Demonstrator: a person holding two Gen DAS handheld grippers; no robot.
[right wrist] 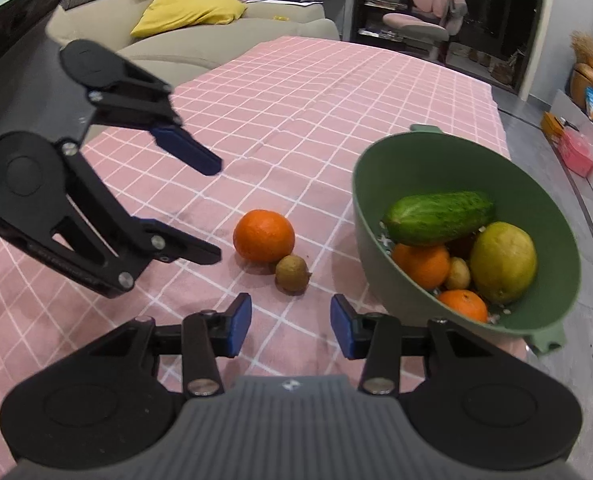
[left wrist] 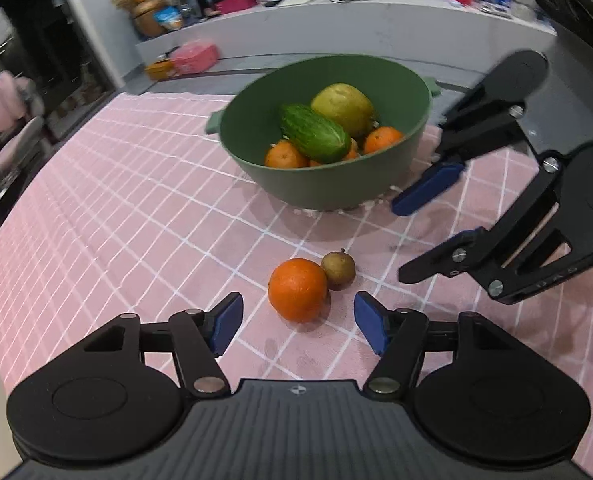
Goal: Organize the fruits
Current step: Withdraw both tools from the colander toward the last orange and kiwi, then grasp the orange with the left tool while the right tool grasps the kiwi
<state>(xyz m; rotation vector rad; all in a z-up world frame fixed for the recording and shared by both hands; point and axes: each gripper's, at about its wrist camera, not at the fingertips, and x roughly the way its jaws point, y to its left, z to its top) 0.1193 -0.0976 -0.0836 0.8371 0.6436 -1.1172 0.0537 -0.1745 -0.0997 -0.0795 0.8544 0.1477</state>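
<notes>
a: what hides in the green bowl (right wrist: 552,308)?
b: lower fruit, under the cucumber (right wrist: 440,216).
a: grippers?
b: left gripper (left wrist: 298,320) and right gripper (right wrist: 291,324) gape wide, empty; orange (left wrist: 297,295) and small brown fruit (left wrist: 338,267) touch mid-frame, bare pink cloth (left wrist: 136,208) leftward.

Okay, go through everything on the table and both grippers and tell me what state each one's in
left gripper: open, empty, low over the cloth
right gripper: open, empty
orange: loose on the tablecloth, touching the small brown fruit
small brown fruit: loose on the cloth
green bowl: upright, partly filled
cucumber: lying on top of the oranges in the bowl
tablecloth: spread flat
</notes>
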